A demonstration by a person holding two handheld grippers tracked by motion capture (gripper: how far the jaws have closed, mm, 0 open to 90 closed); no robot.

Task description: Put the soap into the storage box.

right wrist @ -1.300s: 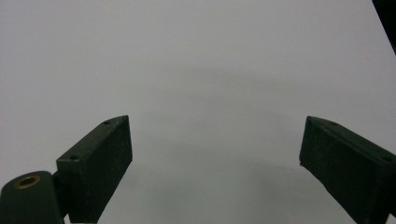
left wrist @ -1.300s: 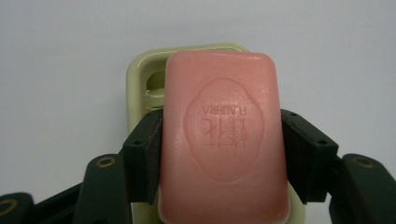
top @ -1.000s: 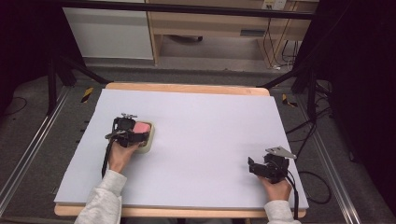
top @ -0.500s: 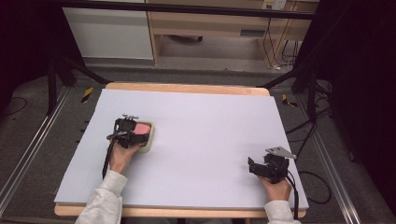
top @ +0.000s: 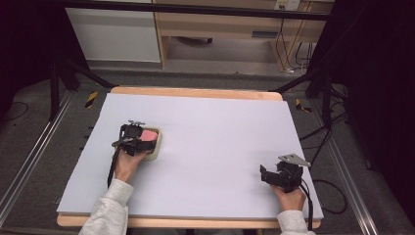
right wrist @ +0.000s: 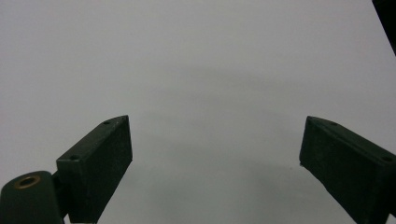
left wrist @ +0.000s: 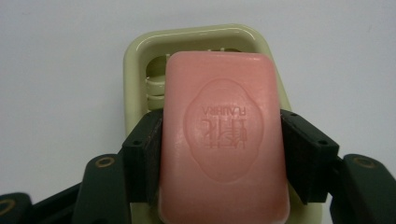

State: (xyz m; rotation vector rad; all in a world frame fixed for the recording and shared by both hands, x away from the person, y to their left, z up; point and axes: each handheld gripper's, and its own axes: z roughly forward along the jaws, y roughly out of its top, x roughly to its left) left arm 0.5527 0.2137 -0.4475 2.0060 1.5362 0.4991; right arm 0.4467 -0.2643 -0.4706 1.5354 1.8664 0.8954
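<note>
Left fingers: I have the left gripper [left wrist: 219,140] clamped on the pink soap bar [left wrist: 223,135], one black pad [left wrist: 147,149] pressed against each long side.
Right fingers: my right gripper [right wrist: 215,163] stands released, jaws wide apart with bare surface between them.
Soap position: the bar sits over the pale green soap dish [left wrist: 140,56], whose ribbed floor shows just past the bar's far left corner; I cannot tell whether the bar rests on the dish or hangs just above it.
Count: I see one soap bar, one dish, two grippers, two hands.
Hands: from the high view, my left hand [top: 128,164] is at the left middle of the mat, the right hand [top: 289,197] near the front right corner, well apart.
Surface: a pale lavender mat [top: 215,132] covers a wooden table [top: 195,92].
Room: grey floor, metal rails [top: 29,161], cables, a wooden cabinet [top: 230,24] beyond the table.
Change: against the frame half a second back, both grippers, bar and dish lie as they did.
</note>
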